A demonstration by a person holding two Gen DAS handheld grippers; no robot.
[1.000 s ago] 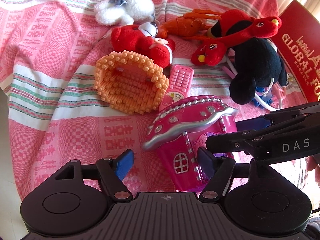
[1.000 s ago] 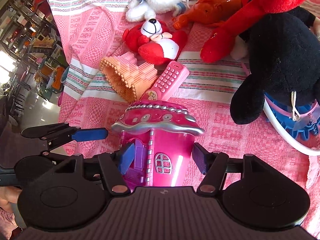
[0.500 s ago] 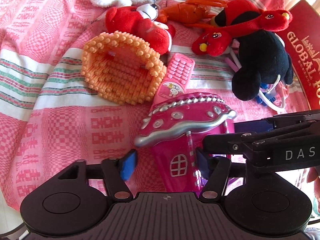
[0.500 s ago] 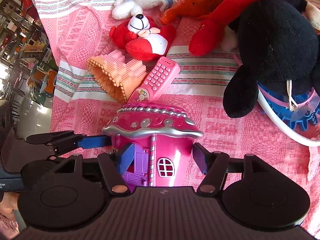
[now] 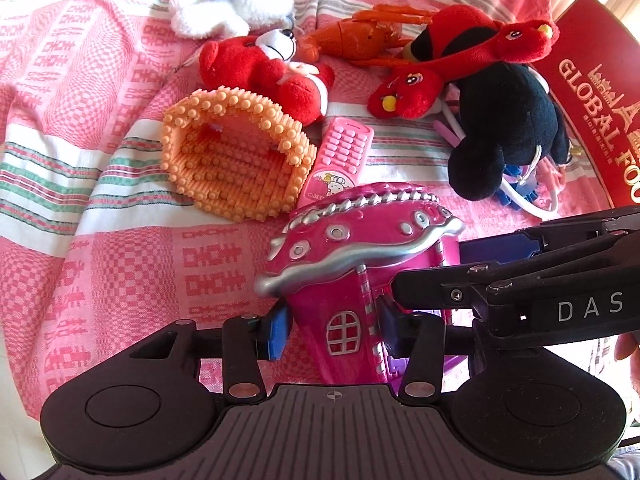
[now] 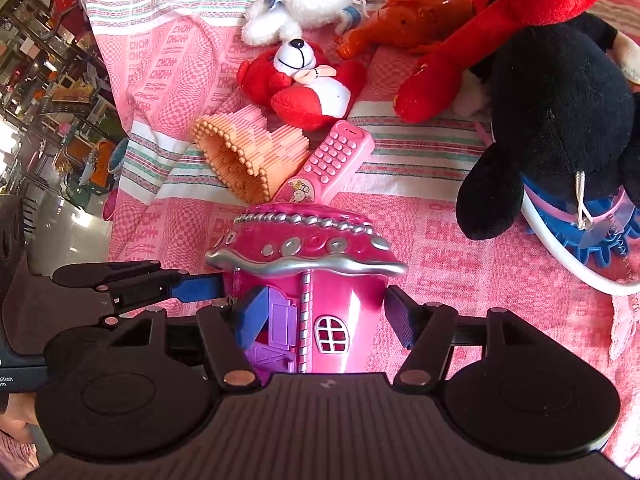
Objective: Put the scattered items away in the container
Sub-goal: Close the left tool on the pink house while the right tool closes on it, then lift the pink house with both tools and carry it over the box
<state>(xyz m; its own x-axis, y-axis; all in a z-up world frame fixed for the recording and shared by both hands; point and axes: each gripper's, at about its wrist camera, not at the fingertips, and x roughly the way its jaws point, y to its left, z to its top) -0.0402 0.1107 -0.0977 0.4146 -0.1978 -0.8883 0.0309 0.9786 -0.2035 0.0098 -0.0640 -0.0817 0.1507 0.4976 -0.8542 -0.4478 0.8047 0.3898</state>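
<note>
A pink toy house [image 5: 352, 272] with a silver-trimmed roof stands between both grippers. My left gripper [image 5: 334, 326] is shut on its lower walls. My right gripper [image 6: 324, 316] is also shut on the house [image 6: 316, 280], from the other side, and shows in the left wrist view [image 5: 520, 280]. An orange studded basket [image 5: 236, 160] lies on its side just beyond, its mouth facing me. A pink toy phone [image 5: 340, 160] lies beside it.
On the pink checked cloth [image 5: 120, 260] lie a red plush dog [image 5: 272, 76], a white plush [image 5: 232, 8], an orange lobster [image 5: 360, 36], a red bird plush [image 5: 472, 52] and a black plush [image 5: 508, 128]. A red box [image 5: 600, 92] is at right.
Both grippers closed in on the pink house and moved forward with it toward the orange basket, which now looks closer.
</note>
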